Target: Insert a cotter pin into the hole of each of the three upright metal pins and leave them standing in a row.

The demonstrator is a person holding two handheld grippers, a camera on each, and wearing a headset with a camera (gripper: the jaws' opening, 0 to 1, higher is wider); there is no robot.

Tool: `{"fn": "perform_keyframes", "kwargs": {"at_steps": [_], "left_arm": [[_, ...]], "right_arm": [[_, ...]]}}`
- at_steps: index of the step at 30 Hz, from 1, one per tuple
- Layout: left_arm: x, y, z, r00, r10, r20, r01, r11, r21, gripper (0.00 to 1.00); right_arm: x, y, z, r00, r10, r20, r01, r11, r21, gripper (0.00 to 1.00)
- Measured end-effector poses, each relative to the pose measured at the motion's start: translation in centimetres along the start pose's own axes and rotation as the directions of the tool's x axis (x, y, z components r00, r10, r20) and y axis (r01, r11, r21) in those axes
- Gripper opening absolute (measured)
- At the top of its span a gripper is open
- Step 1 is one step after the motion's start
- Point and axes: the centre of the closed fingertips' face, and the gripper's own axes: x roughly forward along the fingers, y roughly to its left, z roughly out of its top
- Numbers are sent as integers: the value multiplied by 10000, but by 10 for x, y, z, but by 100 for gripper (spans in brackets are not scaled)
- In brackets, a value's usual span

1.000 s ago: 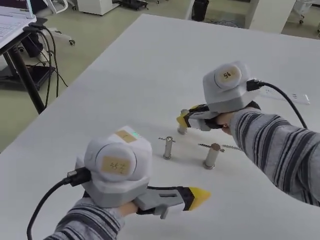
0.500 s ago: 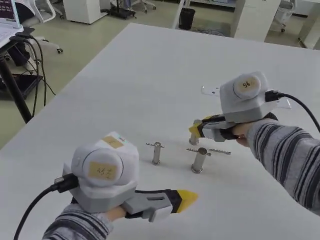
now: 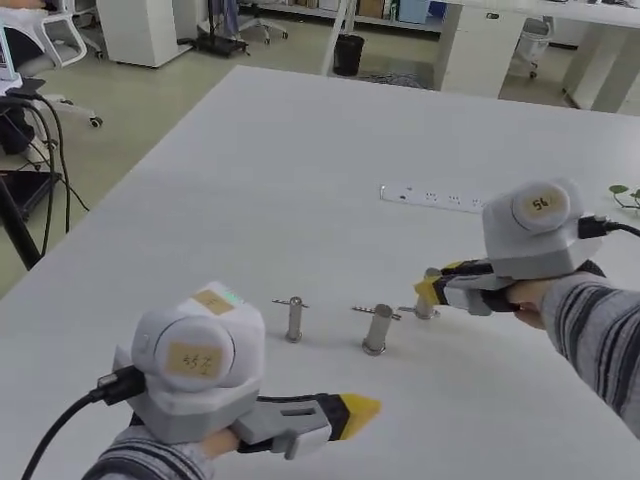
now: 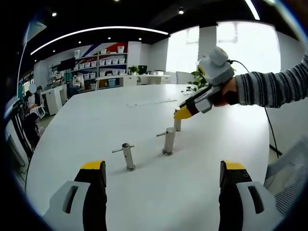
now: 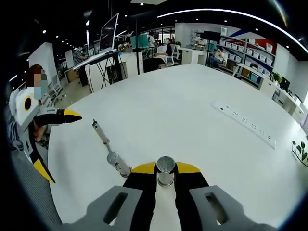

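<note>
Right gripper (image 3: 430,292) is clamped around the third metal pin (image 5: 165,169) at the right end of the row in the head view. The pin sits upright between the yellow tips, low on the white table (image 3: 300,180). The leftmost pin (image 3: 294,318) and the middle pin (image 3: 377,329) stand toward frame centre, and each has a cotter pin (image 3: 368,311) poking crosswise through its top. I honestly can't tell if the gripped one has its cotter pin in. Left gripper (image 3: 355,412) hangs at the bottom of the frame, jaws wide apart, holding nothing. My two cents: get the base flat and lined up with the other two. Then spread the jaws gently and back straight off, because the middle pin is near and these skinny things look tippy.
</note>
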Motion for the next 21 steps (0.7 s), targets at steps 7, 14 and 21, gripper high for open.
{"fn": "perform_keyframes", "kwargs": {"at_steps": [7, 14, 21], "left_arm": [[-1, -1, 2, 10000, -14, 47, 14, 10000, 91, 98], [1, -5, 2, 9999, -136, 26, 135, 9997, 185, 98], [1, -8, 3, 9997, -221, 43, 220, 9995, 223, 98]], "right_arm": [[-15, 2, -17, 9999, -102, -109, 104, 9997, 203, 8], [-26, 8, -28, 9999, -135, -72, 138, 9992, 373, 8], [-35, 18, -41, 9999, -97, -93, 102, 9984, 559, 8]]}}
